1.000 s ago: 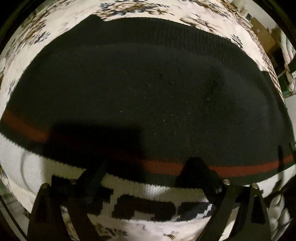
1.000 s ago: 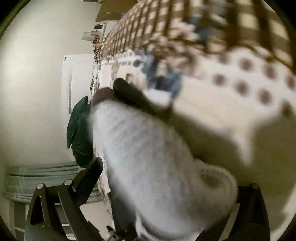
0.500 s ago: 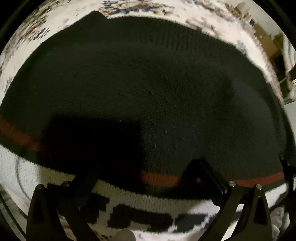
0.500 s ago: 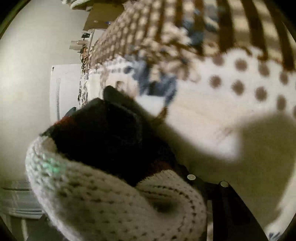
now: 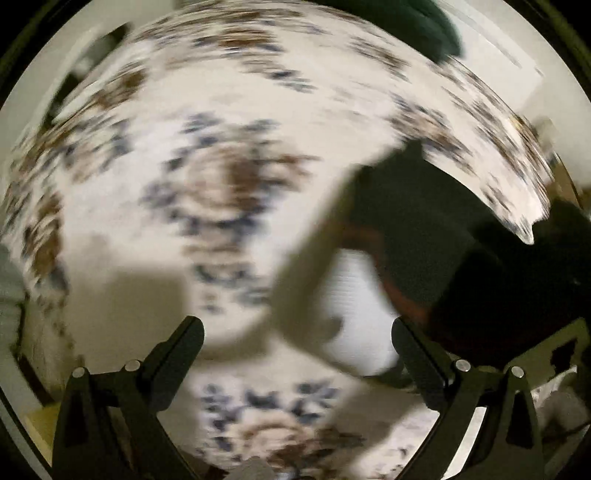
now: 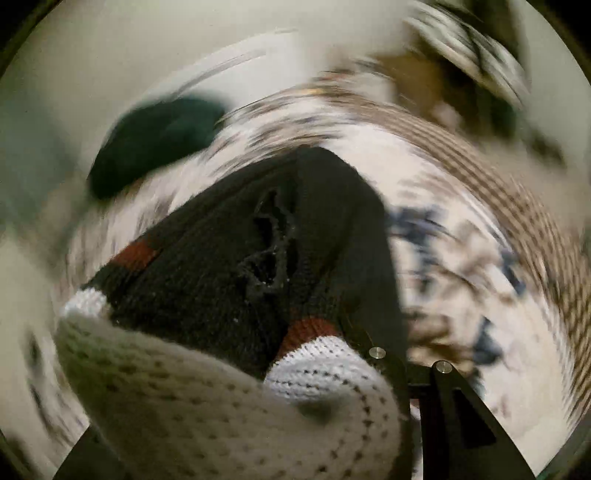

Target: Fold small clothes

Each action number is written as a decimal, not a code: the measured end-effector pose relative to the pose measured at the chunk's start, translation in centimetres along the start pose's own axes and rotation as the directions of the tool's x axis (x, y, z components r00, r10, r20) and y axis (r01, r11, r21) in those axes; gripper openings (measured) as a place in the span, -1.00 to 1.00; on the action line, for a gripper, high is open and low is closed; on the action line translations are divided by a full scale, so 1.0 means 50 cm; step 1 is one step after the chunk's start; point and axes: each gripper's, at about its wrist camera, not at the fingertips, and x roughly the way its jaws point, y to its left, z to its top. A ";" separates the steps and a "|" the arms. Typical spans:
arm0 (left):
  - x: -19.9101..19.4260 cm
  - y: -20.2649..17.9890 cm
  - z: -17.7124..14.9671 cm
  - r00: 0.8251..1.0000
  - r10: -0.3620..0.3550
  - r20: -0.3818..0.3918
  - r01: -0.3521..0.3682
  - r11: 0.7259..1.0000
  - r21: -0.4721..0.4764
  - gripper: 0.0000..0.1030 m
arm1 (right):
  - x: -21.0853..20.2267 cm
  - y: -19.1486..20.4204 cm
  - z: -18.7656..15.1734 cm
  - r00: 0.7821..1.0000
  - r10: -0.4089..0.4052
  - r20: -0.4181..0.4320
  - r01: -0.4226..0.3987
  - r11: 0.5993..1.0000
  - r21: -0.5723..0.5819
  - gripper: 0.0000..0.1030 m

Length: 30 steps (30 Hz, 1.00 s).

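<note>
A small knit garment, black with a red stripe and a white band, fills the right wrist view (image 6: 236, 280). My right gripper (image 6: 258, 417) is shut on its white end and holds it up off the floral cloth (image 6: 443, 229); the fingertips are hidden by the knit. In the left wrist view the same garment (image 5: 417, 229) hangs at the right, blurred, apart from my left gripper (image 5: 295, 332). The left gripper is open and empty above the floral cloth (image 5: 207, 177).
A dark green garment lies at the cloth's far edge (image 6: 155, 140), also seen in the left wrist view (image 5: 417, 22). A brown checked fabric (image 6: 491, 173) borders the floral cloth. Both views are motion-blurred.
My left gripper has swung away from the black knit, which no longer lies under it. My right gripper has lifted and turned with the garment in it.
</note>
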 end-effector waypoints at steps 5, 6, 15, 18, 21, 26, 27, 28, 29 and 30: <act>0.017 0.151 -0.020 0.998 0.056 -0.032 -0.060 0.986 -0.155 1.00 | 0.064 0.305 -0.219 0.998 -0.045 -0.053 0.008 0.834 -0.552 -0.22; 0.023 0.174 -0.030 0.998 0.057 -0.036 -0.063 0.981 -0.185 1.00 | 0.069 0.336 -0.270 0.997 -0.061 -0.052 0.015 0.781 -0.625 -0.22; 0.016 0.210 -0.077 0.998 -0.009 -0.068 -0.009 0.965 -0.263 1.00 | -0.001 0.353 -0.248 0.885 0.208 -0.417 -0.395 0.811 -0.432 0.75; -0.007 0.186 -0.086 0.996 -0.059 -0.060 0.041 0.961 -0.273 1.00 | -0.032 0.294 -0.176 0.708 0.450 -0.544 -0.608 0.780 -0.146 0.76; -0.024 0.138 -0.087 0.988 -0.145 -0.055 0.123 0.949 -0.290 1.00 | -0.050 0.183 -0.083 0.686 0.529 -0.499 -0.600 0.800 0.022 0.76; -0.014 0.005 -0.075 0.955 -0.293 -0.039 0.263 0.905 -0.334 1.00 | -0.018 -0.012 0.015 0.811 0.403 -0.425 -0.424 0.904 0.050 0.76; -0.002 -0.022 -0.073 0.950 -0.310 -0.041 0.277 0.895 -0.350 1.00 | 0.000 -0.052 0.029 0.825 0.371 -0.427 -0.382 0.922 0.065 0.76; 0.013 -0.048 -0.071 0.947 -0.320 -0.035 0.285 0.885 -0.369 1.00 | 0.013 -0.097 0.039 0.831 0.353 -0.430 -0.348 0.933 0.093 0.76; 0.036 -0.074 -0.069 0.952 -0.303 -0.042 0.264 0.883 -0.389 1.00 | 0.022 -0.122 0.046 0.832 0.349 -0.432 -0.335 0.936 0.110 0.76; 0.060 -0.089 -0.069 0.957 -0.283 -0.064 0.233 0.880 -0.414 1.00 | 0.030 -0.148 0.052 0.832 0.345 -0.435 -0.323 0.938 0.126 0.76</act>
